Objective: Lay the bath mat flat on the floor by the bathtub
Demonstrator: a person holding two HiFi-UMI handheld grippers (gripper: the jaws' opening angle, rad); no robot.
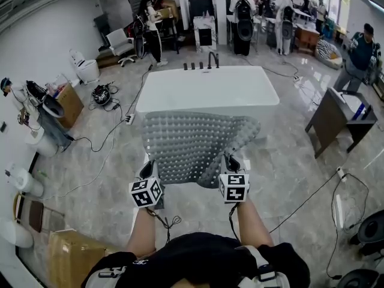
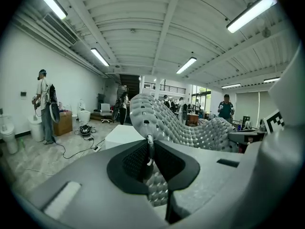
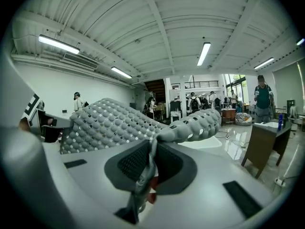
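A grey bath mat [image 1: 186,143] with rows of bumps and holes hangs spread in the air in front of the white bathtub [image 1: 207,92]. My left gripper [image 1: 148,171] is shut on its near left edge, and my right gripper [image 1: 230,167] is shut on its near right edge, where the mat folds over. In the left gripper view the mat [image 2: 176,125] rises from between the jaws of the left gripper [image 2: 149,151]. In the right gripper view the mat [image 3: 109,123] is pinched by the right gripper [image 3: 151,159] and curls up to the right.
Grey tiled floor [image 1: 288,173] lies in front of the tub, crossed by black cables [image 1: 312,191]. A dark side table [image 1: 336,119] stands at the right. Toilets [image 1: 84,69] and cardboard boxes [image 1: 69,104] line the left wall. Several people stand at the back.
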